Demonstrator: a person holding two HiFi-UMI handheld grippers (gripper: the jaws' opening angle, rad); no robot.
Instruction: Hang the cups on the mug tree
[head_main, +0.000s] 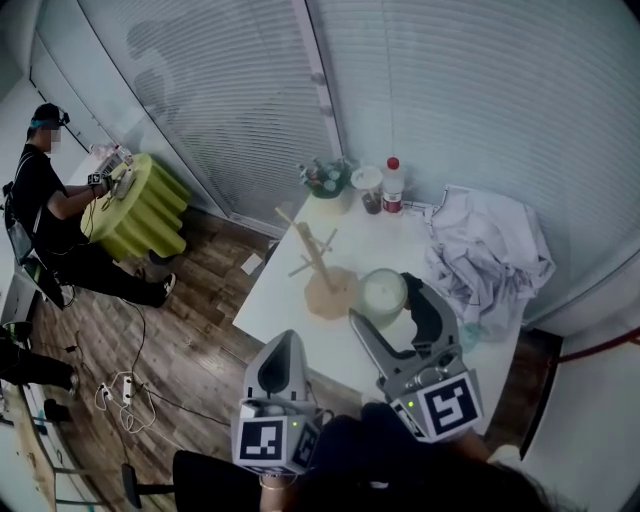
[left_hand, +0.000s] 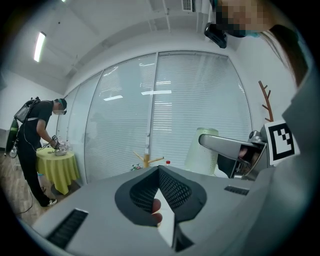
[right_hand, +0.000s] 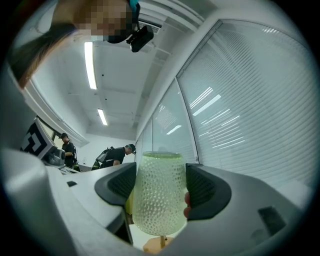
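Observation:
A wooden mug tree stands on the white table, its arms bare. Just right of it hangs a pale green dimpled cup, with my right gripper shut on its sides. In the right gripper view the cup fills the gap between the two dark pads, and the tree's base shows below it. My left gripper hovers over the table's near edge, jaws shut with nothing in them. From the left gripper I see the tree far off and the held cup.
A crumpled white cloth covers the table's right side. At the far edge stand a red-capped bottle, a lidded cup and a small plant pot. A person works at a yellow-green table far left. Cables lie on the floor.

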